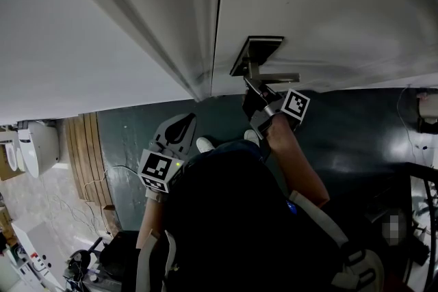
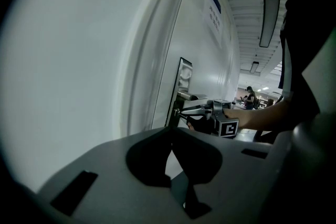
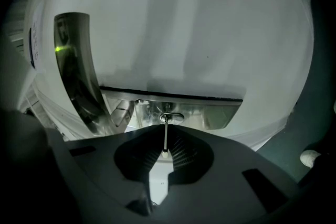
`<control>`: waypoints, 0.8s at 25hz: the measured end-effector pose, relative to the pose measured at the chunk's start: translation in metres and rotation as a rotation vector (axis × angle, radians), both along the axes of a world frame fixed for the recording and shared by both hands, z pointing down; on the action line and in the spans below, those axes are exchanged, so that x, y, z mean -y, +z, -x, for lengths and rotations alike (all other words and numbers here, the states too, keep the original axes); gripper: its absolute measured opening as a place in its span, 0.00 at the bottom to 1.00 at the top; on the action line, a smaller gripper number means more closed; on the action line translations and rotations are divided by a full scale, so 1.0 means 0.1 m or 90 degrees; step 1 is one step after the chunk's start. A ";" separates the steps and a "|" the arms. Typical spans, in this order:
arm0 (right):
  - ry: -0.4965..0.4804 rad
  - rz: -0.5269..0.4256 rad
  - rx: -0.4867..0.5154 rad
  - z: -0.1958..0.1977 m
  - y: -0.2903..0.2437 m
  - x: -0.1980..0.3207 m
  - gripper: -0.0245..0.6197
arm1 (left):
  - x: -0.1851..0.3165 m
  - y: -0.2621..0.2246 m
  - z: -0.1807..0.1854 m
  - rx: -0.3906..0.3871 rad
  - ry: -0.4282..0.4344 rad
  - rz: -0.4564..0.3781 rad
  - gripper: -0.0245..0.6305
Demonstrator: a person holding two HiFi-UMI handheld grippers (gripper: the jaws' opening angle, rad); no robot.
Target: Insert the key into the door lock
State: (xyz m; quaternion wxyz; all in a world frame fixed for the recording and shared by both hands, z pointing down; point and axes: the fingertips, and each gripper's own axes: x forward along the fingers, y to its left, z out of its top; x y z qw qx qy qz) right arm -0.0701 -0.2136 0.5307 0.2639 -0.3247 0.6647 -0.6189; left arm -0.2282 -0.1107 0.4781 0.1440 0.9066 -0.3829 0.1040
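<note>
A white door (image 1: 328, 3) carries a steel lock plate (image 1: 256, 53) with a lever handle (image 1: 277, 77). My right gripper (image 1: 252, 87) is up against the plate just below the handle, shut on a thin key (image 3: 165, 136). In the right gripper view the key's tip sits at the keyhole (image 3: 171, 117) in the plate (image 3: 210, 113). The left gripper view shows the same from the side: right gripper (image 2: 195, 110) at the lock plate (image 2: 182, 86). My left gripper (image 1: 182, 124) hangs lower and to the left, away from the door, with its jaws (image 2: 172, 136) shut on nothing.
The door frame (image 1: 171, 44) and a white wall (image 1: 75, 31) stand left of the door. Below are a dark green floor (image 1: 356, 133), wooden planks (image 1: 82, 154), a white fixture (image 1: 37, 147) and cables at the left, and my white shoes (image 1: 204, 144).
</note>
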 end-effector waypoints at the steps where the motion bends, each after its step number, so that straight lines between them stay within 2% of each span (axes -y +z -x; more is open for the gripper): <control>1: 0.001 -0.002 0.000 0.00 0.00 0.00 0.09 | 0.00 0.00 -0.01 0.000 0.000 0.000 0.05; 6: 0.017 -0.008 -0.020 -0.02 0.02 0.01 0.09 | -0.01 -0.04 -0.10 -0.005 0.003 0.004 0.05; 12: 0.004 -0.019 -0.068 -0.06 -0.02 -0.08 0.09 | 0.02 -0.14 -0.26 -0.008 0.010 -0.001 0.05; 18: 0.003 -0.017 -0.087 -0.27 0.00 -0.22 0.10 | 0.05 -0.20 -0.46 -0.015 0.015 -0.009 0.05; 20: 0.000 -0.025 -0.122 -0.37 -0.02 -0.27 0.10 | 0.06 -0.23 -0.55 -0.017 0.018 -0.011 0.05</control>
